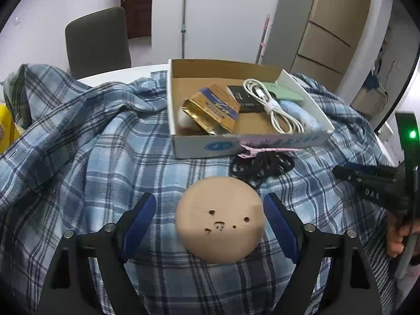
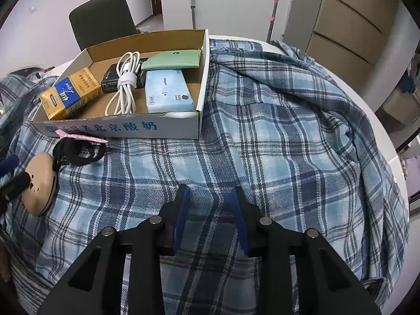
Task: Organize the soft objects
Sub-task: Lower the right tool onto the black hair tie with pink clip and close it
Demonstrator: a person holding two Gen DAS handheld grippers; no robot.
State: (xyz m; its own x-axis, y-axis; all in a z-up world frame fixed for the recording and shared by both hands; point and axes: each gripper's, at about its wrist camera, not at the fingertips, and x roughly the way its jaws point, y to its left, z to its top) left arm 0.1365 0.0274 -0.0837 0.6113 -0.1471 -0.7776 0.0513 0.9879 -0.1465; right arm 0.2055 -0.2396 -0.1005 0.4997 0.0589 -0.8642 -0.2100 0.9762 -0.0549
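1. My left gripper [image 1: 210,225] stands wide apart around a tan disc [image 1: 220,219], the pads not clearly pressing it.
2. My right gripper [image 2: 211,210] is nearly together; I think it pinches a fold of the plaid shirt [image 2: 275,136], though the contact is hard to make out.
3. The shirt sprawls under everything, its ends cut off, with no clear long axis.
4. Farther out sit the cardboard box [image 2: 123,127] and a black hair tie [image 1: 260,166].

White walls; a dark chair [image 1: 97,42] at upper left, a tan wooden cabinet [image 1: 336,23] upper right, a dark door [image 1: 137,4] top.
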